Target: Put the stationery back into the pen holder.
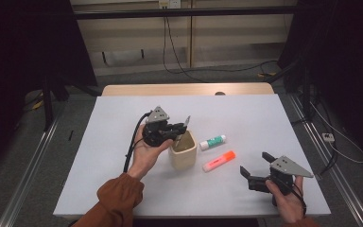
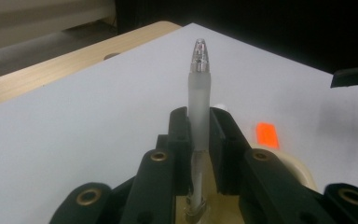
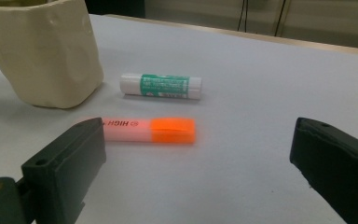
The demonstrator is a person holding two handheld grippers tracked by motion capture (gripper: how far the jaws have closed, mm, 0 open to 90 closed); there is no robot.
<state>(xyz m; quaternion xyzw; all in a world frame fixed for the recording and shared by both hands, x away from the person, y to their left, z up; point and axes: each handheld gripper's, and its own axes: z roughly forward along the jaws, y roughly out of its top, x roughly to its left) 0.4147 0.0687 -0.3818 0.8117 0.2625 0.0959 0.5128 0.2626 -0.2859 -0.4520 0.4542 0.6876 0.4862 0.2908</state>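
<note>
L gripper (image 1: 182, 128) clamped on frosted pen (image 2: 199, 100), pen above cream cup (image 1: 183, 153) (tip up), R gripper (image 1: 254, 166) jaws wide, nothing betw them, orange highlighter (image 3: 150, 130) just ahead, glue stick (image 3: 161, 86) beyond

— What blocks the middle of the counter (image 1: 123, 189)?
— The cream cup (image 1: 183, 156), with the left hand-held gripper (image 1: 182, 128) over its mouth gripping a pen (image 2: 199, 102). Just right lie the glue stick (image 1: 212, 142) and orange highlighter (image 1: 219, 161).
— And free room?
— The far half, the left edge, and the strip between the highlighter and the wide-open right hand-held gripper (image 1: 255, 166).
</note>
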